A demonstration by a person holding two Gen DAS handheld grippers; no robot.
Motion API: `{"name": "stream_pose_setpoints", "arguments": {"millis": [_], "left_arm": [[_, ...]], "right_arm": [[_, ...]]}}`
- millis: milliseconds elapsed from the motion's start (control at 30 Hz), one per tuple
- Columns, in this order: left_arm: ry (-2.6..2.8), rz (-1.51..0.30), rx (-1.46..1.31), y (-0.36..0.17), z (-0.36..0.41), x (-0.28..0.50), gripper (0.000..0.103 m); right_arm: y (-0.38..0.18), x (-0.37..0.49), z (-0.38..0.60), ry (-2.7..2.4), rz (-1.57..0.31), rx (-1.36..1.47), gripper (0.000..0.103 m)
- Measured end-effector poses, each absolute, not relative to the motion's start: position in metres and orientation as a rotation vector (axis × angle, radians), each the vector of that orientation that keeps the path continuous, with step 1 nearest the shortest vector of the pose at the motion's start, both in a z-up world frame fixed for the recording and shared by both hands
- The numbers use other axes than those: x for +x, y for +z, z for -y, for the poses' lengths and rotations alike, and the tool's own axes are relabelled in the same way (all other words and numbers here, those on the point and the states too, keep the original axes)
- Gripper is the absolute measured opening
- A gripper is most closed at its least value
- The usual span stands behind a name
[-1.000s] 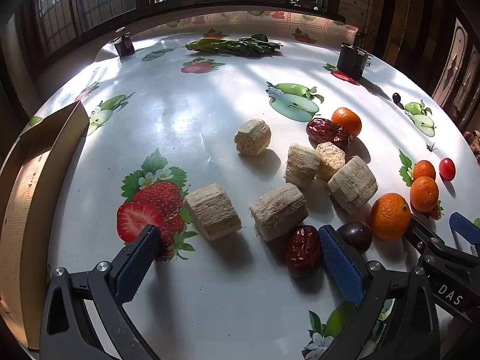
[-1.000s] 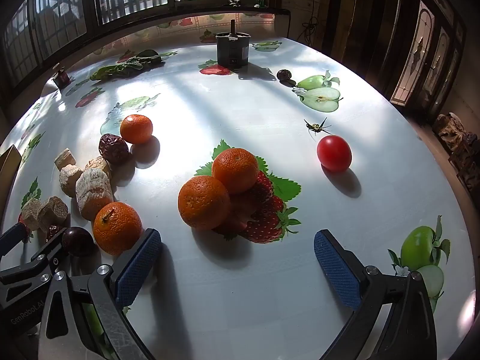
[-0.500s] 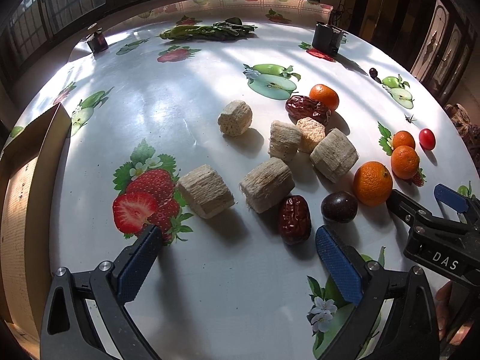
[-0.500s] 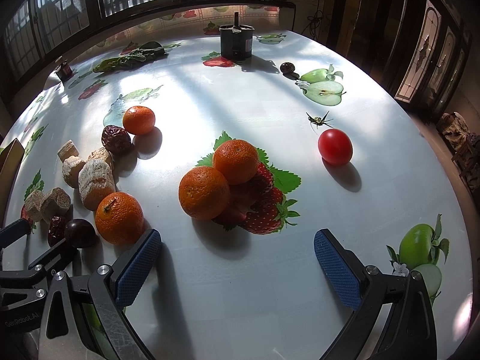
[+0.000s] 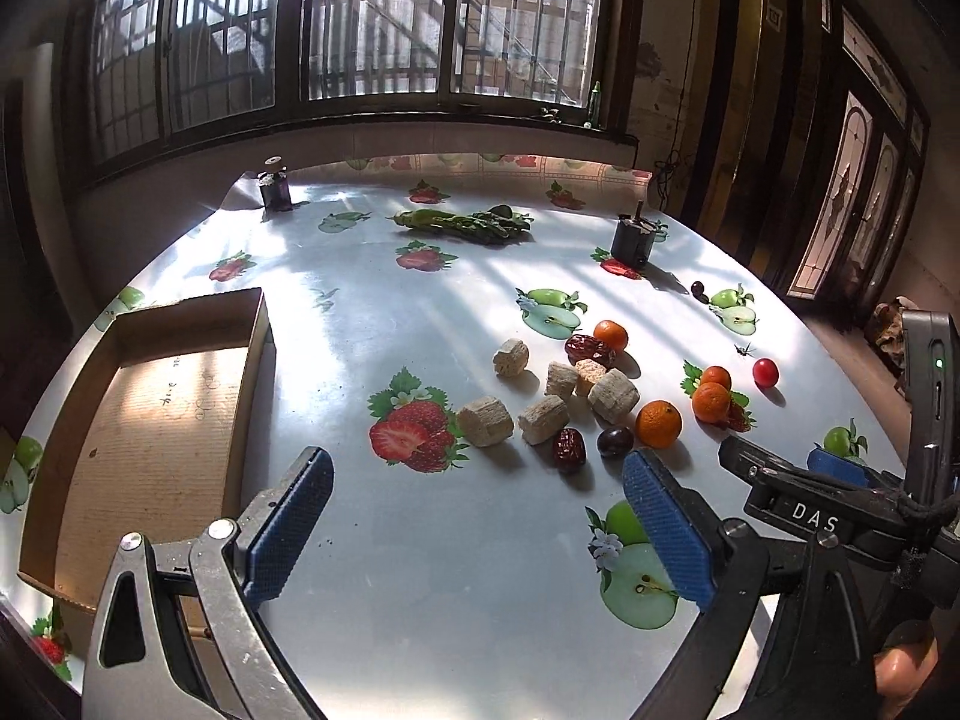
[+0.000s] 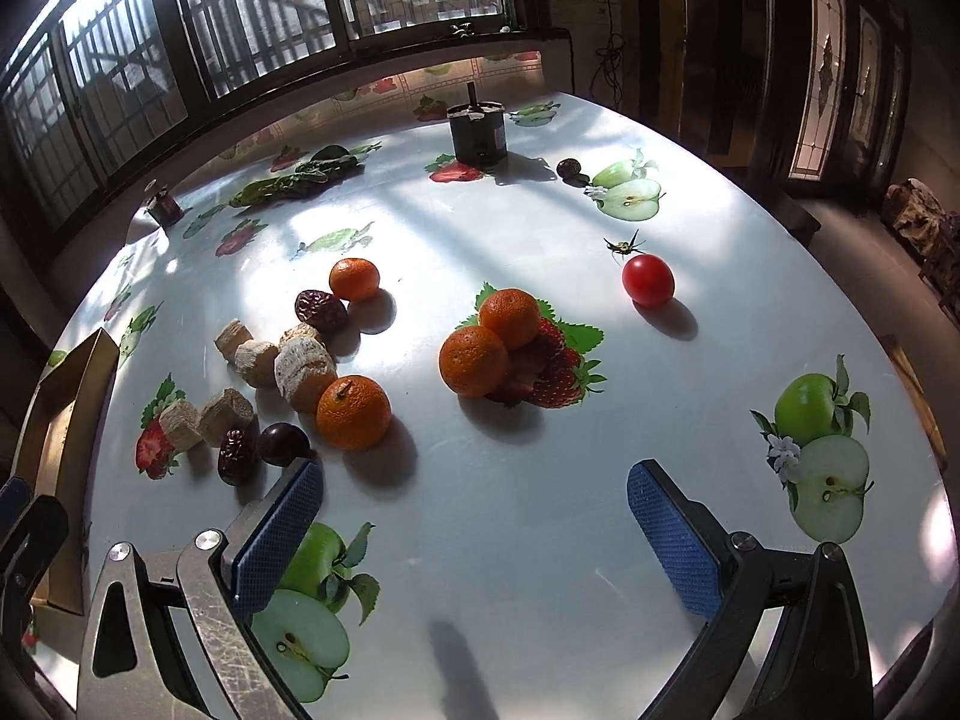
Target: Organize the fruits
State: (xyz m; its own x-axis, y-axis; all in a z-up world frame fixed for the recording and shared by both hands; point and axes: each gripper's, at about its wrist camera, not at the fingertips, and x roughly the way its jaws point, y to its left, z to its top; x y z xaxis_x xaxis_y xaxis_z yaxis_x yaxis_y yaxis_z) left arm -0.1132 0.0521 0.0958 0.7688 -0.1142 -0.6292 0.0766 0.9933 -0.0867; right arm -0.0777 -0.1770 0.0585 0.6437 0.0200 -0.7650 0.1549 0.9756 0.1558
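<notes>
Sunlight through barred windows (image 5: 372, 30) streaks the fruit-print tablecloth (image 5: 420, 312); dark wooden doors (image 5: 864, 192) stand right

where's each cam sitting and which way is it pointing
Left wrist: on the left gripper, angled down over the table toward the window; right gripper and a fingertip show.
Right wrist: on the right gripper, facing likewise; the left gripper's edge shows.
Shared: oranges, cardboard box.
</notes>
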Motion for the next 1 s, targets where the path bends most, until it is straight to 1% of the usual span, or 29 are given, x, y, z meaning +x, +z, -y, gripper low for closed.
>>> {"name": "stream_pose_setpoints", "arguments": {"millis": [267, 533, 733, 1000], "left_arm": [[-0.049, -0.632, -0.052, 0.118, -0.066, -0.145, 0.097], [-0.025, -0.578, -0.033, 0.136, -0.074, -0.182, 0.097], [-0.013, -0.538, -0.022, 0.142, -0.077, -0.196, 0.097], [-0.010, -0.530, -0.050, 0.142, -0.078, -0.191, 0.097]], "right_arm": [[0.096, -0.121, 0.152, -0.108, -0.715, 0.157, 0.103], [0.126, -0.159, 0.145, -0.094, -0.574, 0.212, 0.103], [0.128, -0.174, 0.146, -0.063, -0.559, 0.261, 0.103], [0.128, -0.176, 0.135, -0.055, -0.541, 0.186, 0.103]]}}
